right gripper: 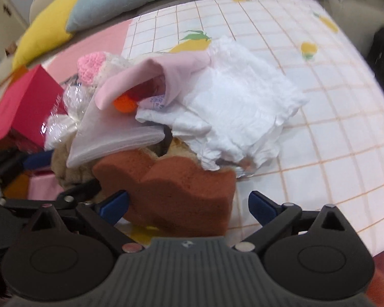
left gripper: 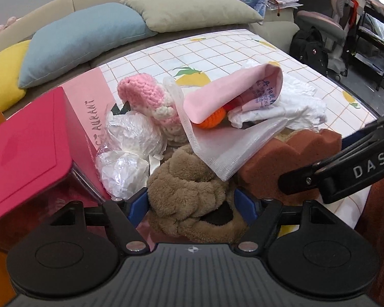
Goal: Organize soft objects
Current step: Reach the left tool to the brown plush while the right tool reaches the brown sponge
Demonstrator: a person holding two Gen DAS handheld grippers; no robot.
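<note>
Three cushions, two plastic-wrapped bundles, one sponge.

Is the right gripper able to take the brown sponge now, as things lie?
Probably yes. The right gripper has its jaws open, one on each side of the brown sponge, with nothing between. Only a white crumpled cloth overlaps the sponge's far top edge and might drag along.

We note a brown plush item, fleecy and matt. The rust-brown sponge looks porous and rough. Beside them we see a pink crocheted piece of chunky yarn, an orange crocheted ball, a translucent mesh pouch, and a crinkled white diaper, papery. The plastic-wrapped bundles are glossy. The red box has a smooth, matt lid. The table cloth is smooth and printed.
</note>
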